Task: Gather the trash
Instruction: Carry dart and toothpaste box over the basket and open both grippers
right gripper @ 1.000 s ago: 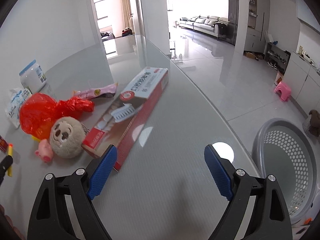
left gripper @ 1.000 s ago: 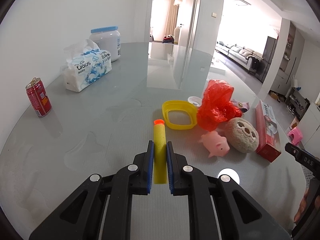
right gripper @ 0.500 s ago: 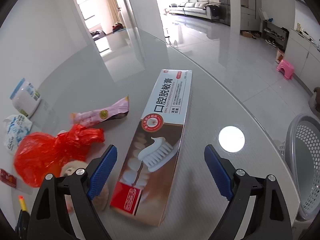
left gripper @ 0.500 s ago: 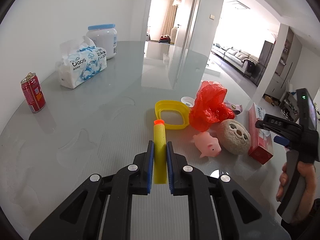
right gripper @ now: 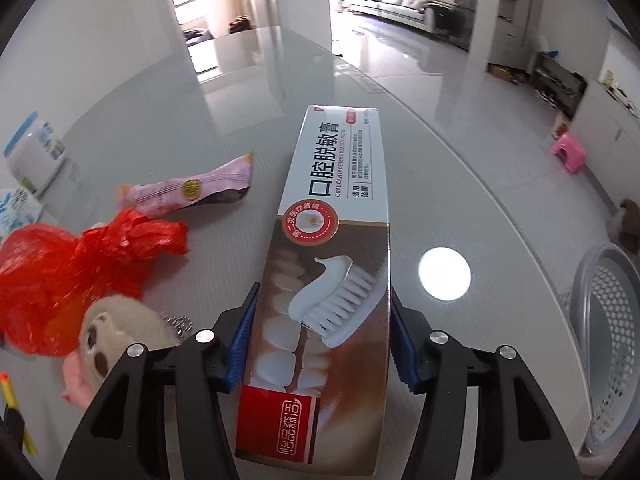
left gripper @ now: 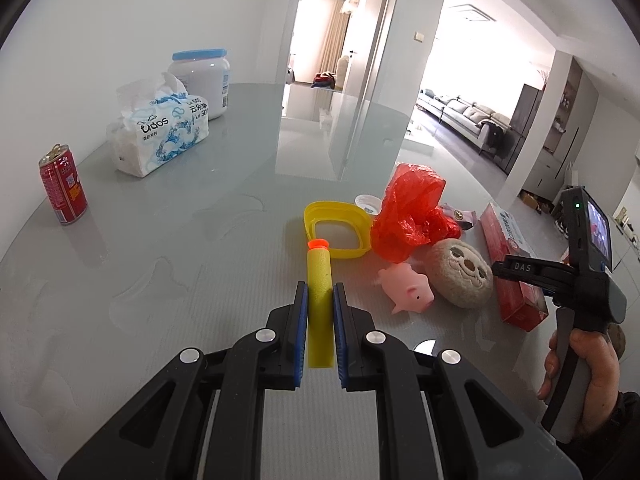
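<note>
since a second ago the right gripper has swung from open table toward the toothpaste box and now straddles it, a blue pad on each long side; whether the pads press the cardboard or only flank it i cannot tell, since the box hides the inner faces; the left gripper has hardly shifted and keeps its tongs pinched on the yellow foam dart, orange tip pointing far, held level over the glass table, probably so it is ready to carry off; the box lies flat near the right edge of the table, its long axis running near to far, which suits a grip across its narrow width; the grey perforated basket stands on the floor just past that edge at the right, likely the bin for the trash; the dart seems already collected in hand, the box is the step under way; left of the box lie a crumpled red plastic bag, a pink snack wrapper, a plush sloth toy and a pink rubber pig, with a yellow lid just beyond the dart; far left stand a red drink can, a tissue pack and a white jar, well apart from the clutter.
</note>
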